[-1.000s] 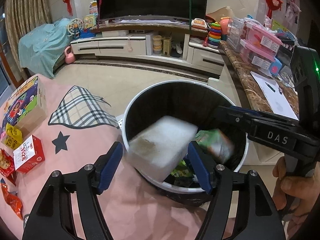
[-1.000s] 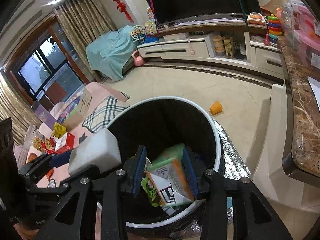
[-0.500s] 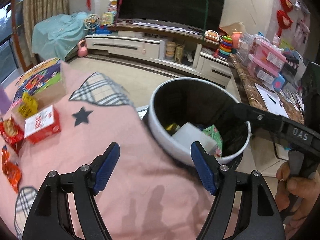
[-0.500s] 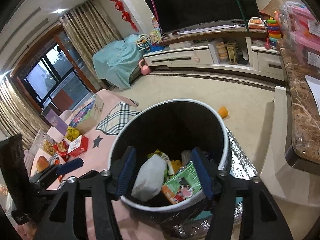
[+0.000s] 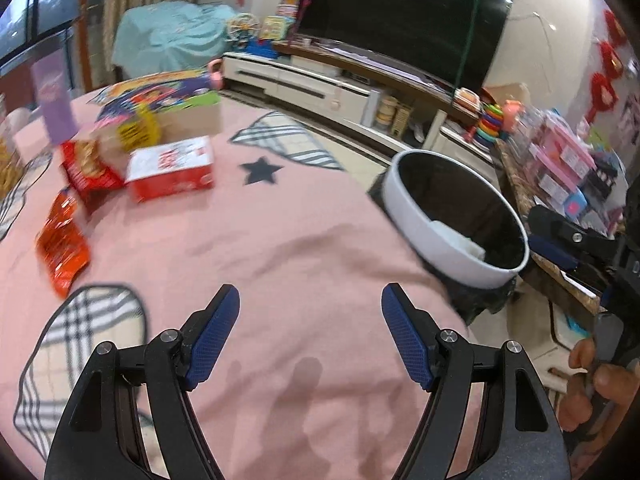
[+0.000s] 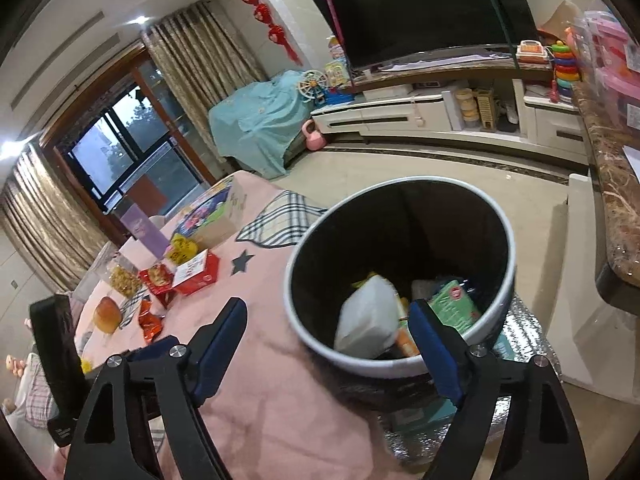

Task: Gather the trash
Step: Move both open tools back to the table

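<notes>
A white-rimmed trash bin (image 5: 432, 240) with a black liner stands at the table's right edge. In it lie a white foam block (image 6: 366, 320) and a green carton (image 6: 452, 308) among other scraps. My left gripper (image 5: 310, 308) hangs open and empty over the pink tablecloth (image 5: 280, 240). My right gripper (image 6: 326, 316) hovers over the bin's near rim (image 6: 352, 360); its jaws are opening and nothing is pressed between them. On the table's left lie a red-and-white box (image 5: 172, 172), a red snack bag (image 5: 90, 168) and an orange wrapper (image 5: 62, 248).
A colourful flat box (image 5: 160, 92) and a purple carton (image 5: 54, 104) sit at the table's far side. A marble counter (image 6: 612, 184) with pink boxes runs along the right. A TV cabinet (image 6: 400, 120) lines the far wall across open floor.
The left gripper let the white block fall into the bin and swung left over the table. The right gripper opened, dropped the green carton into the bin and drew back.
</notes>
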Demonstrator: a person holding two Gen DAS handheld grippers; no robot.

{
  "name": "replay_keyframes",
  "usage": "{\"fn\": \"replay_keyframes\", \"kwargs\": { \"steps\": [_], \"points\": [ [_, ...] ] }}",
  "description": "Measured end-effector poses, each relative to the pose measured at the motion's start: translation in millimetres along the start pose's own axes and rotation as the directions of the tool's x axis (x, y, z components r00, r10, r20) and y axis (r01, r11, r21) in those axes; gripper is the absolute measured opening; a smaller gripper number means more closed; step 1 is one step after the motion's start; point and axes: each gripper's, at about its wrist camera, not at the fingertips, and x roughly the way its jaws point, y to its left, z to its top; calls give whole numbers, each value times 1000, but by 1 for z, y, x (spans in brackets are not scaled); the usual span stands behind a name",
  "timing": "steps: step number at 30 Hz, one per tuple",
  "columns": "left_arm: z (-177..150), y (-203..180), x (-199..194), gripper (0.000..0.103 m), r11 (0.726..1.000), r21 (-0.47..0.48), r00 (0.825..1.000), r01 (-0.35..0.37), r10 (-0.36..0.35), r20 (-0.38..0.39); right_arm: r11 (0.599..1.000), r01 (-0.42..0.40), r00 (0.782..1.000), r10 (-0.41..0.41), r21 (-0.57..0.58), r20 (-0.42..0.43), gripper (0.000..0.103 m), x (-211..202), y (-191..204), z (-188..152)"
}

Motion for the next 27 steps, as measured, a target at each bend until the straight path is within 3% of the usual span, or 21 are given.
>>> {"fn": "replay_keyframes", "kwargs": {
  "steps": [15, 27],
  "points": [
    [-39, 79, -42, 76, 984, -140, 992, -111, 118, 41, 991, -111, 992, 107, -78, -61, 88, 24, 71, -30],
    [-55, 135, -55, 76, 958, -221, 981, -181, 192, 30, 979, -155, 981, 137, -132, -136, 91, 53, 113, -50]
  ]
}}
